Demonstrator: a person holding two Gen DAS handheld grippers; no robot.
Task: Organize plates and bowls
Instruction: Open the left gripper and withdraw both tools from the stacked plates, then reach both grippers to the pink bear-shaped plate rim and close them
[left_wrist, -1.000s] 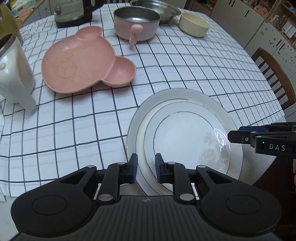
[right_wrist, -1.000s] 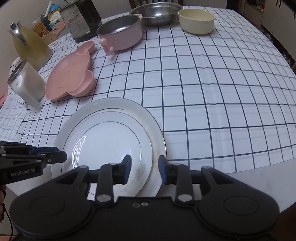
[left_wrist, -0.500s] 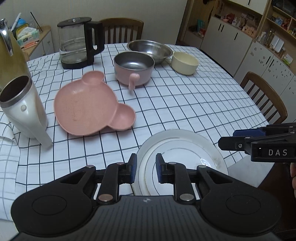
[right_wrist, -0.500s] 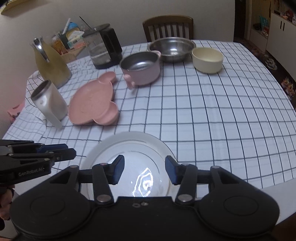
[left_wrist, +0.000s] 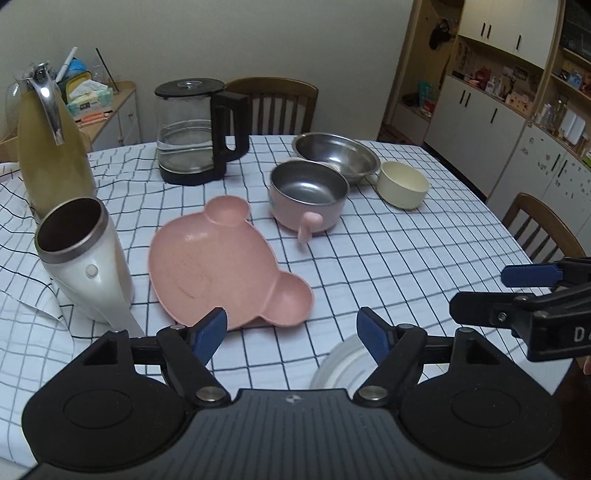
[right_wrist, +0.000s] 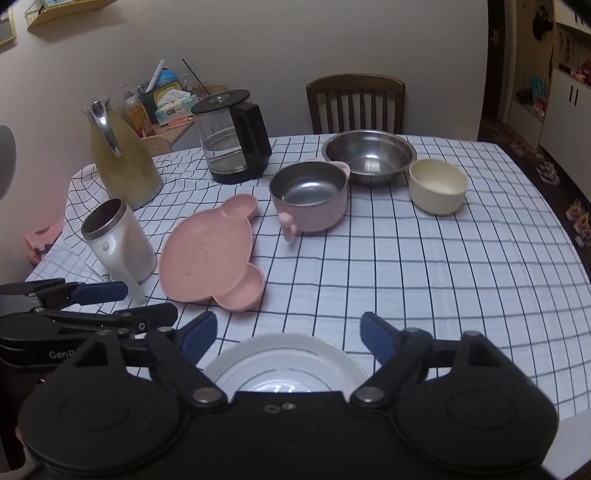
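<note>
My left tool (left_wrist: 291, 334) and right tool (right_wrist: 288, 338) both opening, nothing between, above white plate (right_wrist: 284, 360), checked bench (right_wrist: 424, 266), chair (right_wrist: 356, 101), cupboards (left_wrist: 498, 114) beyond

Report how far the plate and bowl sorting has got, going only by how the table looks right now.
Done: the white plates lie stacked at the near table edge. In hand: nothing; the left gripper and right gripper have nothing between them, and their jaws are opening. Left: the pink bear plate, pink handled bowl, steel bowl and cream bowl each sit separately on the checked cloth.
</note>
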